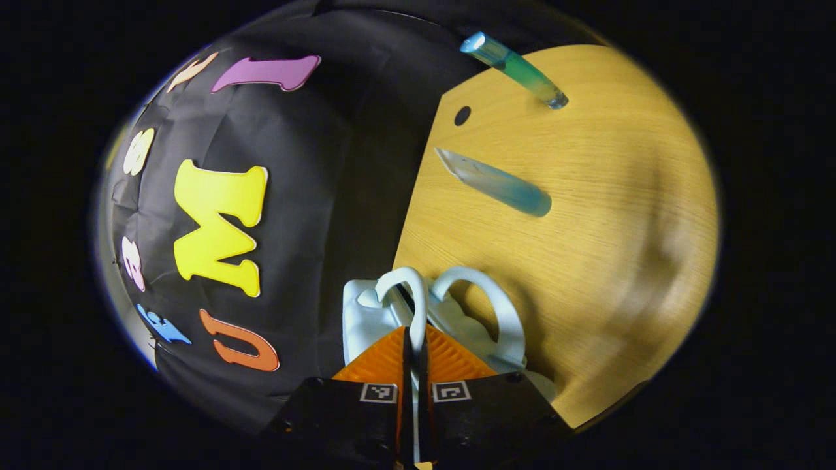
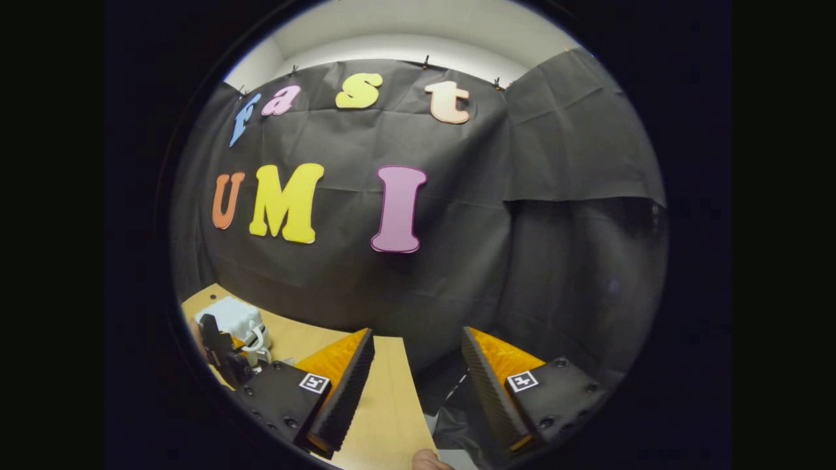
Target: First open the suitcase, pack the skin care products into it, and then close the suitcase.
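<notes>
A small white suitcase (image 1: 366,313) lies on the wooden table (image 1: 607,215) just in front of my left gripper (image 1: 415,336). It has two looped handles, and the left gripper is shut on the nearer loop (image 1: 418,294); the other loop (image 1: 503,307) stands free beside it. Two skin care tubes lie farther out on the table: a clear blue one (image 1: 499,184) and a teal-green one (image 1: 516,66). My right gripper (image 2: 418,346) hangs open over the table's edge (image 2: 385,405), nothing between its fingers. In the right gripper view the suitcase (image 2: 230,314) and the left gripper (image 2: 219,349) sit far left.
The booth's black cloth wall (image 1: 307,196) rises directly behind the table's back edge. A small round hole (image 1: 462,115) is in the tabletop near the tubes. A fingertip (image 2: 428,460) shows at the bottom of the right gripper view.
</notes>
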`<state>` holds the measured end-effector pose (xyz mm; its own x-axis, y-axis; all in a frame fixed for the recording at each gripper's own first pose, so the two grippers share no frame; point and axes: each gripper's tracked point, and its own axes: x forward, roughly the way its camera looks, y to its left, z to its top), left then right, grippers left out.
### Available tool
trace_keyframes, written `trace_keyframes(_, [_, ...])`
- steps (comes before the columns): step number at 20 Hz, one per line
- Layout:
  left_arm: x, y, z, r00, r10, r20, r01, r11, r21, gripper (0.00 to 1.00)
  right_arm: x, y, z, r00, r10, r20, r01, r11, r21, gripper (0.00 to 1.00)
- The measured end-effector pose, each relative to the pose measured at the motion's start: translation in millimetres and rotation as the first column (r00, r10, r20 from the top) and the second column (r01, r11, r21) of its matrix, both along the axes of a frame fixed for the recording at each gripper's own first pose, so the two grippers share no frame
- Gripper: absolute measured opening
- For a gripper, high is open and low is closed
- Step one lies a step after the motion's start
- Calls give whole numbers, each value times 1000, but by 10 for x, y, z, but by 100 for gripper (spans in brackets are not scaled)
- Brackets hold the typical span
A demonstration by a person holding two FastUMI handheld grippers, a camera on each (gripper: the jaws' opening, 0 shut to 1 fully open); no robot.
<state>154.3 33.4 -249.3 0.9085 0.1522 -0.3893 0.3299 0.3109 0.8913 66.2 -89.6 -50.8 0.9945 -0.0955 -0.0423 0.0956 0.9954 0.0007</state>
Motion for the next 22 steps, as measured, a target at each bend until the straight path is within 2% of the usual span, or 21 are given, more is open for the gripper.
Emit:
trace_keyframes(4, [32,202,521,997,18,75,-6,986,-165,3,-70,376,171,1000,-21,7,21,1000,20,80])
trace_keyframes(7, [-52,453,869,992,42,117,-6,957,-290,3,-154,644,280,999,-44,22,44,999,-10,80])
trace_keyframes(10, [-121,772,1222,985,59,161,4,931,-365,3,-210,970,410,999,-46,28,46,999,-19,80])
trace_keyframes(13, [-151,1285,1419,977,96,192,-8,909,-416,3,-223,1286,475,998,-50,26,50,998,-31,80])
trace_keyframes(15, [-155,1657,1530,971,134,199,-21,875,-484,3,-227,1508,517,999,-43,19,43,999,-15,80])
trace_keyframes(17, [-156,2011,1586,964,178,197,-33,816,-576,3,-230,1713,510,999,-40,6,40,999,-12,80])
trace_keyframes(19, [-163,2333,1606,955,220,198,-46,772,-634,3,-238,1908,506,999,-37,-8,37,999,-18,80])
trace_keyframes(22, [-210,2900,1482,934,303,187,-104,736,-669,3,-242,2186,514,999,-29,-26,28,999,-21,80])
